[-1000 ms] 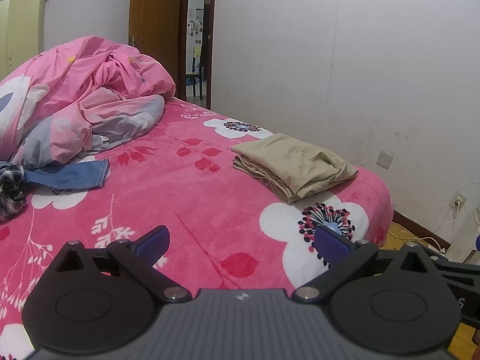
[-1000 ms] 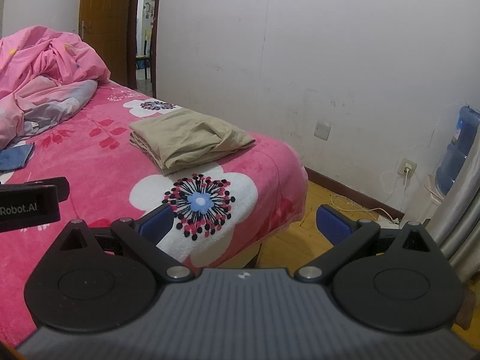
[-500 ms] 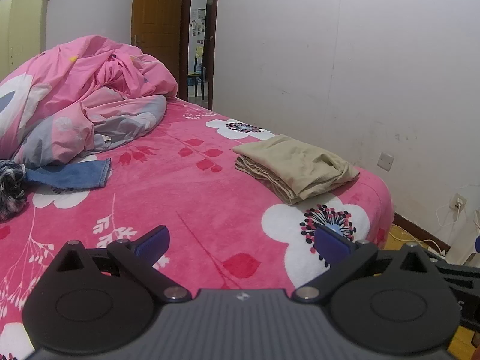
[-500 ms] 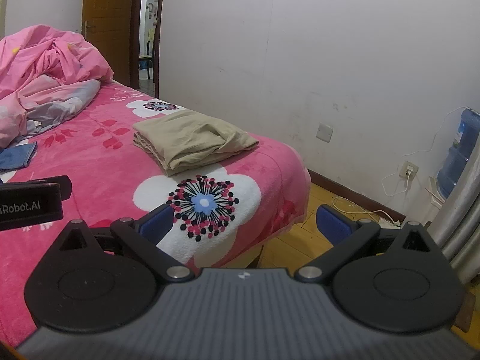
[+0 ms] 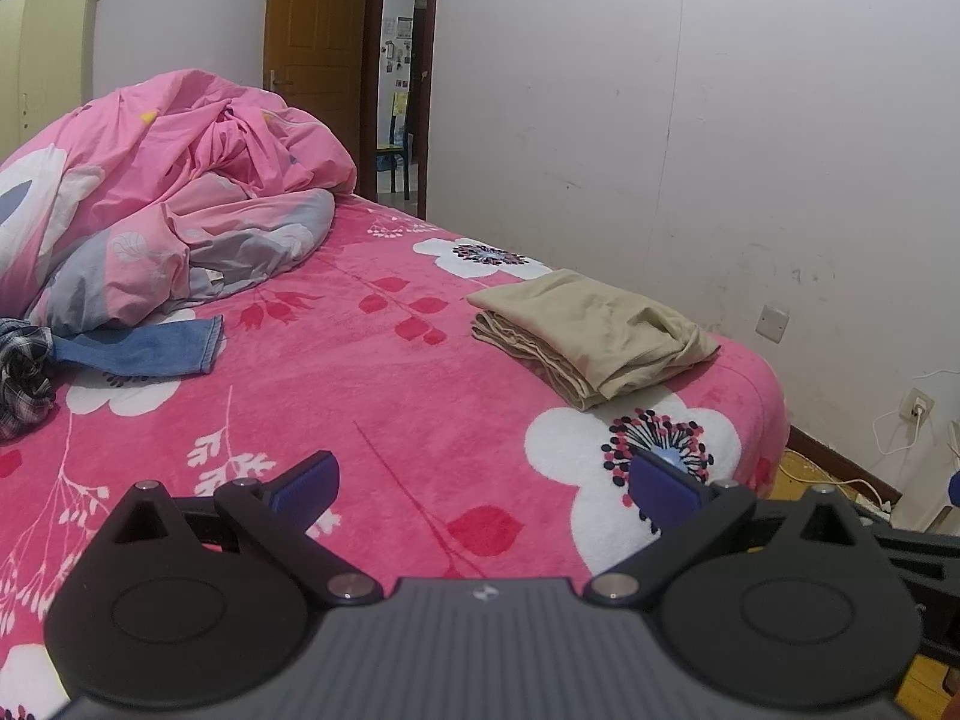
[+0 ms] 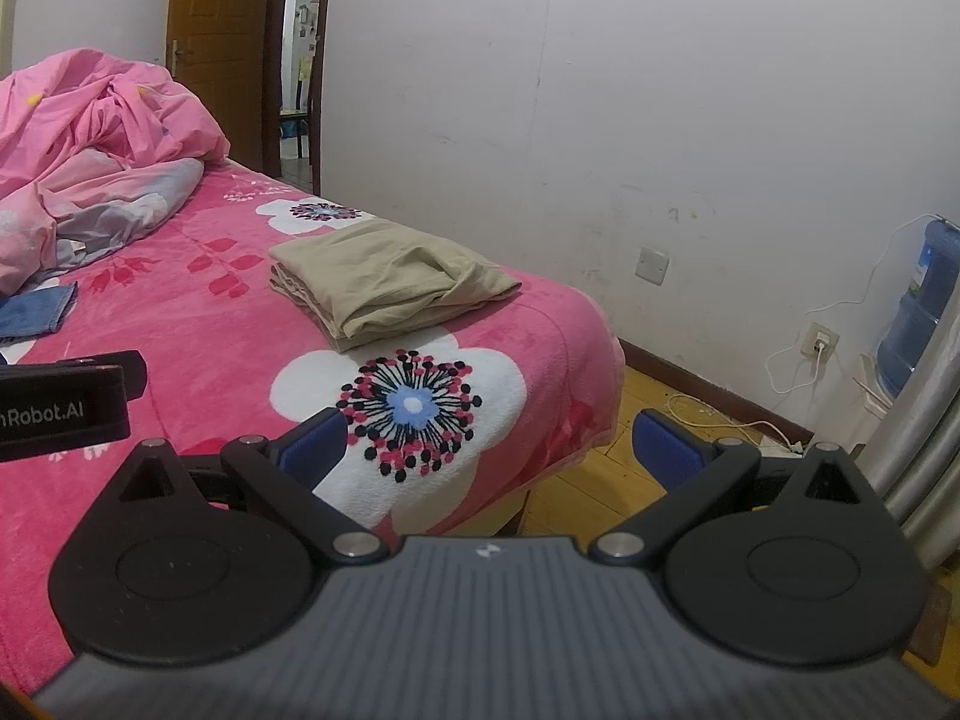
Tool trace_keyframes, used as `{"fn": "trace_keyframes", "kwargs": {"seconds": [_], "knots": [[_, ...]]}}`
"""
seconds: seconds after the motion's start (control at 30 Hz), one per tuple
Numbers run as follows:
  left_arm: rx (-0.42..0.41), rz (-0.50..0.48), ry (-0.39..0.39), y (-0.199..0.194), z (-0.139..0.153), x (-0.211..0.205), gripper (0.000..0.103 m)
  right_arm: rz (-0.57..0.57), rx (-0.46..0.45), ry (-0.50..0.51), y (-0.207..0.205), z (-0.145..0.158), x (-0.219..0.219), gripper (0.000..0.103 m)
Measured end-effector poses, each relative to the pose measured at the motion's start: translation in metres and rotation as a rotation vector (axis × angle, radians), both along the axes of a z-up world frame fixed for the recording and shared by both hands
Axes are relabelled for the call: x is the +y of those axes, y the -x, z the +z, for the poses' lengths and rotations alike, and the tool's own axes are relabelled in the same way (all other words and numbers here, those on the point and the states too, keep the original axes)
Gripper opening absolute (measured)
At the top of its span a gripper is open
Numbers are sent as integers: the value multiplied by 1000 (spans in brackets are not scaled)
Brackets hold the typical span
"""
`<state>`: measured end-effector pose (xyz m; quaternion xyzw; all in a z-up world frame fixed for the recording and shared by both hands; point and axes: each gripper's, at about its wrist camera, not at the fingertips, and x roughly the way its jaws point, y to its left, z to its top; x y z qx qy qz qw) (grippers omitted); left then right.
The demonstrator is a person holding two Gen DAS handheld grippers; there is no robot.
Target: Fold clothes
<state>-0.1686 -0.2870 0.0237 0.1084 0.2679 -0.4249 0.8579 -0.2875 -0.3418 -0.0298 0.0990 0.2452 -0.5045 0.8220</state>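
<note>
Our left claw [image 5: 483,483] and right claw [image 6: 489,441] gape wide, empty. The folded tan garment [image 5: 591,333] lies on the bed [image 5: 360,396].

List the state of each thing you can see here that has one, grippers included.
left gripper: open, empty
right gripper: open, empty
beige garment: folded, lying on the bed
jeans: unfolded, one leg showing
plaid garment: crumpled
pink duvet: bunched in a heap
door: open
</note>
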Motion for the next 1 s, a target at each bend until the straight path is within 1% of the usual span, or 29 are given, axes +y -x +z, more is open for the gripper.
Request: {"fn": "trace_keyframes", "kwargs": {"seconds": [1.0], "knots": [[5,-3,1,2,-1,0,103,-3,4,-2,-1,0,1,102]]}}
